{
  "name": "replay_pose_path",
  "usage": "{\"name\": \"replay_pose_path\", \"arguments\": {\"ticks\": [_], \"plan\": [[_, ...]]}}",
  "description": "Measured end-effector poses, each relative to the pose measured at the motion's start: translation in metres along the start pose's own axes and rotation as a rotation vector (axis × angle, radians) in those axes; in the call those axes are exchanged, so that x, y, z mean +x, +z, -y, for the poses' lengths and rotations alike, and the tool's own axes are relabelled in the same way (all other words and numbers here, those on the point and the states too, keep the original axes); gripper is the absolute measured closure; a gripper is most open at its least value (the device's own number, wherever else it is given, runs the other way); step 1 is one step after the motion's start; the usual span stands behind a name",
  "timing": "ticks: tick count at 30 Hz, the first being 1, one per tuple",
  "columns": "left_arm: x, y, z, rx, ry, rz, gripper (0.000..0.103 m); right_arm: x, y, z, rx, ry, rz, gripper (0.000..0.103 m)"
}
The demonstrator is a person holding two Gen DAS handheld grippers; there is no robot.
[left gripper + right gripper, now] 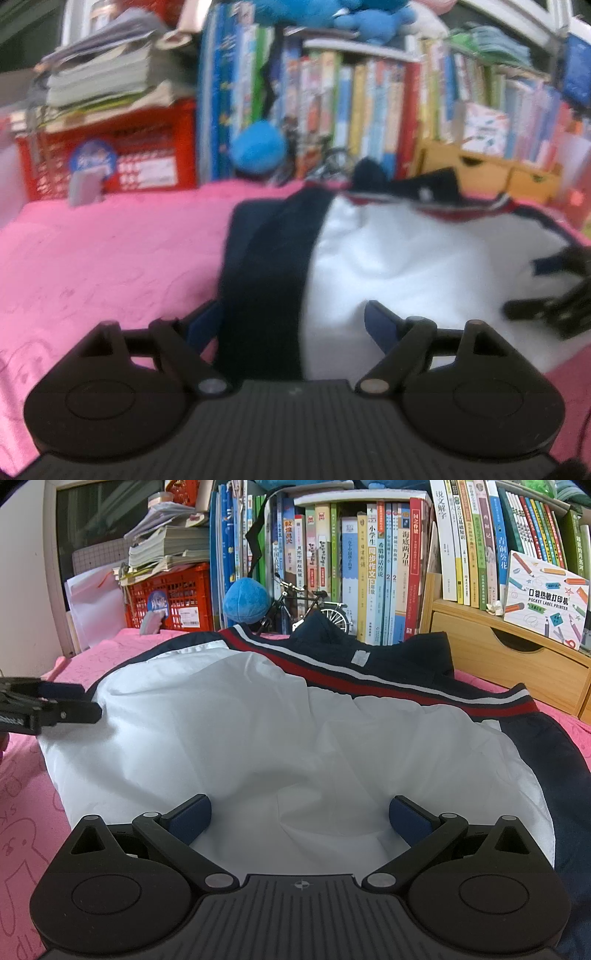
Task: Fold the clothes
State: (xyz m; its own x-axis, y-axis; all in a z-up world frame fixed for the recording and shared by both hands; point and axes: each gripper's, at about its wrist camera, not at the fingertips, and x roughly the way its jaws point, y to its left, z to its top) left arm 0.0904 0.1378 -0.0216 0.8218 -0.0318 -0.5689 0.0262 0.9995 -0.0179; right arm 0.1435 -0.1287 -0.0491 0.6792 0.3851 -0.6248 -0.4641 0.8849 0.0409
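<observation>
My left gripper has its jaws spread wide with nothing pinched; the dark navy sleeve of the jacket runs between the fingers and away from me. My right gripper is just as wide apart, hovering over the white back panel with no cloth caught. From the right wrist view I can see the left gripper coming in at the jacket's left edge.

The jacket lies spread on the pink blanket, white body toward me, red and white stripe and navy collar at the far side, with the second navy sleeve trailing off to the right. I judge the step in hand is to take the left sleeve and fold it over the white panel. To do it well I would go low on the sleeve's outer edge, catch only the sleeve and not the blanket beneath, and lay it flat so the wrinkles in the white cloth do not deepen.

Beyond the blanket stand a row of books, a red crate with stacked papers, a blue plush ball, a small model bicycle and a wooden drawer box. The collar lies near the bicycle; otherwise they sit clear of the fold.
</observation>
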Motion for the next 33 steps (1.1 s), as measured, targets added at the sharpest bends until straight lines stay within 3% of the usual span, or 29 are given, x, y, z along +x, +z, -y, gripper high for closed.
{"name": "replay_pose_path", "arguments": {"ticks": [4, 7, 11, 15, 19, 22, 27, 33], "plan": [[0.003, 0.003, -0.025, -0.109, 0.049, -0.041, 0.014, 0.0, 0.0, 0.0, 0.0, 0.0, 0.0, 0.0], [-0.005, 0.004, -0.037, -0.1, 0.156, -0.011, 0.012, 0.0, 0.0, 0.0, 0.0, 0.0, 0.0, 0.0], [-0.028, 0.009, -0.034, -0.076, 0.182, 0.05, 0.014, 0.0, 0.0, -0.001, 0.001, 0.0, -0.001, 0.0], [-0.053, 0.019, -0.013, -0.063, 0.053, 0.144, 0.014, 0.0, 0.0, 0.0, 0.0, 0.0, -0.001, 0.0], [-0.047, 0.021, 0.022, -0.016, -0.083, 0.143, 0.014, 0.0, 0.0, -0.001, -0.001, 0.0, -0.002, 0.0], [-0.023, 0.01, 0.044, 0.049, -0.078, 0.095, 0.014, 0.0, 0.0, -0.001, -0.002, -0.001, -0.003, 0.0], [0.01, -0.002, 0.049, 0.051, -0.016, -0.022, 0.018, -0.004, -0.003, -0.004, 0.009, -0.027, -0.002, 0.0], [0.009, -0.008, 0.041, 0.114, 0.033, -0.027, 0.017, -0.032, -0.02, 0.0, -0.08, -0.133, 0.038, 0.0]]}}
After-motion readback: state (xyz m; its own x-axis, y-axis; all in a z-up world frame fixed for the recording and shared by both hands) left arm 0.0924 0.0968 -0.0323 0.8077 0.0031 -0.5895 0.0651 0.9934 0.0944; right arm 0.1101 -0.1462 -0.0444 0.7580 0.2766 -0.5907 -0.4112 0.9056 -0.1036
